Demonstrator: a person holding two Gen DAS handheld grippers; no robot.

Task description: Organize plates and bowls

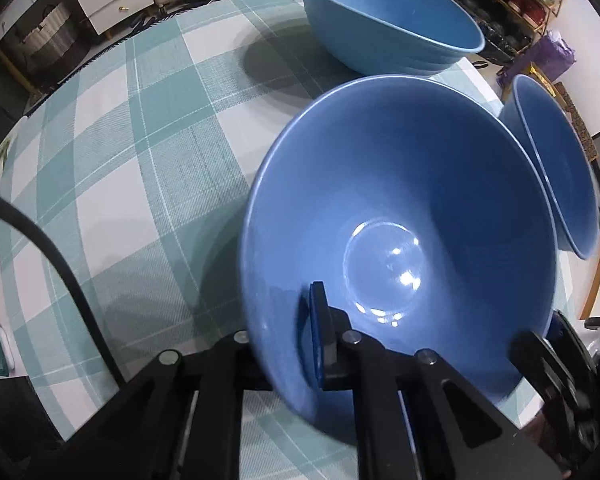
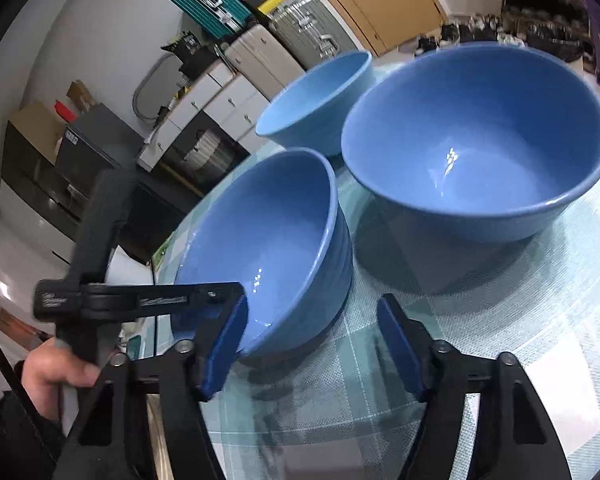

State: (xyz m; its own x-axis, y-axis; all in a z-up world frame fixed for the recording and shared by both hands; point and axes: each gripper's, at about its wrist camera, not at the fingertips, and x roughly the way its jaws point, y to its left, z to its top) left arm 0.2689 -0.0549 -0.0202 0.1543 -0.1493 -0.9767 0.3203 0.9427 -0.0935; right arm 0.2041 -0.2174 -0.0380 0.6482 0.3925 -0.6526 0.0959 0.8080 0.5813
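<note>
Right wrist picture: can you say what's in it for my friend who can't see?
Three blue bowls sit on a checked tablecloth. The nearest bowl has its rim between the open fingers of the right tool, not pinched. Behind stand a big bowl and a far bowl.

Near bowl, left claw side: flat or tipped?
Tipped. The near bowl leans on the tablecloth, rim pinched in the shut left claw.
</note>
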